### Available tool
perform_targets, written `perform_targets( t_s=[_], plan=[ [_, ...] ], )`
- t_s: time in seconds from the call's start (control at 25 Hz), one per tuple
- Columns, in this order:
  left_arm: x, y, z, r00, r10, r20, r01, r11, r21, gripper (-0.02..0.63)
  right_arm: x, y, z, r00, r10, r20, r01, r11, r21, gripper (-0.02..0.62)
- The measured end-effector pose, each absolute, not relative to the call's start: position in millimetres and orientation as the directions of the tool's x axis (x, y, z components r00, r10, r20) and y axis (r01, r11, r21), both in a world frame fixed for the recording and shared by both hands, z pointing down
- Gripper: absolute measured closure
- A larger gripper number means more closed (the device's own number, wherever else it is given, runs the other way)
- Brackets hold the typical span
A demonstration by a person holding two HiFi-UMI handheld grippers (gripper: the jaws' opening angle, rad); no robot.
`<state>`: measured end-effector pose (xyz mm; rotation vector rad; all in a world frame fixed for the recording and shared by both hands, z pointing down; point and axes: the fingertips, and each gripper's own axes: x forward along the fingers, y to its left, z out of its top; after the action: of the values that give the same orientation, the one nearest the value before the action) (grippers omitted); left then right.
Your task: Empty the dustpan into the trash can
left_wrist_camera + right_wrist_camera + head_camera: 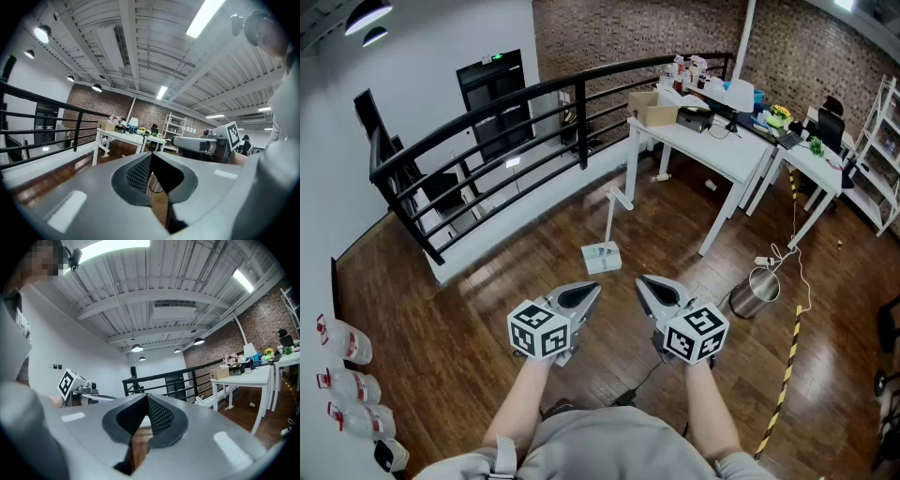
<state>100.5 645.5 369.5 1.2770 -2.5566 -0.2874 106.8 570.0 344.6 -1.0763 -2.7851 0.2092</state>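
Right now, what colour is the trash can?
The trash can is shiny silver metal, best seen in the head view.

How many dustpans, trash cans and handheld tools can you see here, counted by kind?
White long-handled dustpan: 1
Shiny metal cylindrical trash can: 1
Grey handheld tools, left tool and right tool: 2
Total: 4

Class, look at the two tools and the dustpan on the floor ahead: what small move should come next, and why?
Probably carry the right tool forward toward the upright handle of the dustpan, opening it on the way. Both it and the left tool are shut and empty, the dustpan stands well ahead of them, and the trash can sits apart from the dustpan.
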Motion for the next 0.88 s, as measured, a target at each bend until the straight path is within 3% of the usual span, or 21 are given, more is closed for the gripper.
perform_targets(
  t_s=[0.48,0.88],
  plan=[
    [70,627,378,-0.592,-0.788,0.169,-0.739,0.614,0.277,0.601,70,543,354,-0.72,0.69,0.079,0.665,0.718,-0.204,0.595],
    [-51,660,402,-0.54,-0.825,0.165,-0.773,0.564,0.289,0.601,-43,577,370,-0.766,0.627,0.142,0.608,0.778,-0.16,0.595]
  ],
)
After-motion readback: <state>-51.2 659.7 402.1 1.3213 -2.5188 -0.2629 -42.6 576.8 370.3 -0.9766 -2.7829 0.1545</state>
